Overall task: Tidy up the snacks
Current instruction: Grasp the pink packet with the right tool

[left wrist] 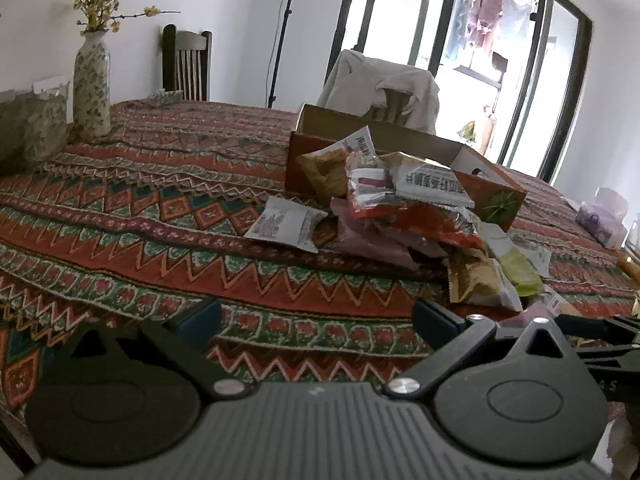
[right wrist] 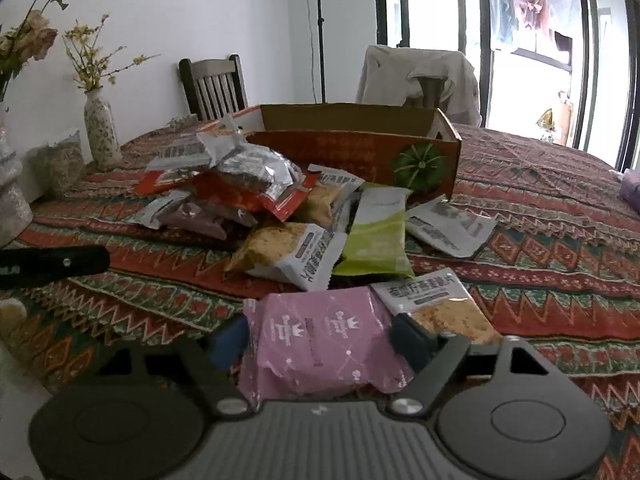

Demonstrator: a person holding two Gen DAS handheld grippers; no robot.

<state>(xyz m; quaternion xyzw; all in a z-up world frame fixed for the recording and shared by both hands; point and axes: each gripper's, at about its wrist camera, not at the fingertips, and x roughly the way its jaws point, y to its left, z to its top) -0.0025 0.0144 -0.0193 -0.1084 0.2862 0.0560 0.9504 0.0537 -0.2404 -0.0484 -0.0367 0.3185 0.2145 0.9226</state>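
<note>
While the right gripper is set around a pink snack packet, its blue pads sit at the packet's two sides; whether they already press on it cannot be told. The left gripper is held released, nothing between its fingers, only patterned tablecloth beneath. Beyond the pink packet, a loose heap of snack packets is seen: green, white, orange and silver ones, some overlapping. Behind the heap stands an open cardboard box with a green fruit printed on its end; from these views little or nothing can be seen inside it. The sorting is judged to be at an early stage, since most packets lie outside the box. Wide open cloth is left to either side of the heap. A flowered vase stands well apart at the far left, and chairs are placed at the table's far edge.
</note>
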